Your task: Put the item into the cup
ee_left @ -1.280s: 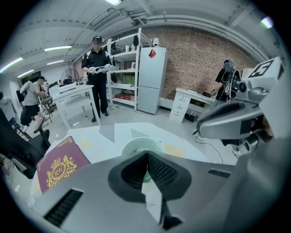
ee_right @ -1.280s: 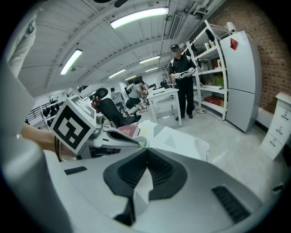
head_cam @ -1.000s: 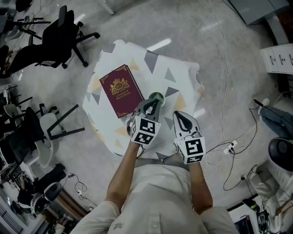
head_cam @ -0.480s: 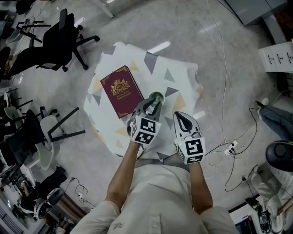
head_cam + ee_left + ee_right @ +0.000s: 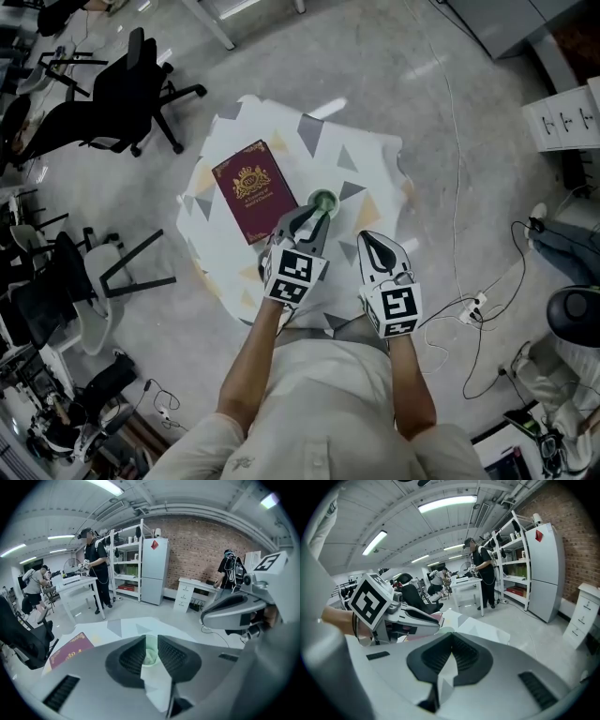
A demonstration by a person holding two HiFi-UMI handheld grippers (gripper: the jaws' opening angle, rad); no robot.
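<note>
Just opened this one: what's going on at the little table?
A person stands over a small table covered with a patterned cloth, holding a gripper in each hand. The left gripper points at the green cup, its jaws a little apart with the cup showing in the gap; whether they touch it is unclear. The right gripper is held beside it, jaws together and empty. A maroon book lies flat to the left of the cup.
</note>
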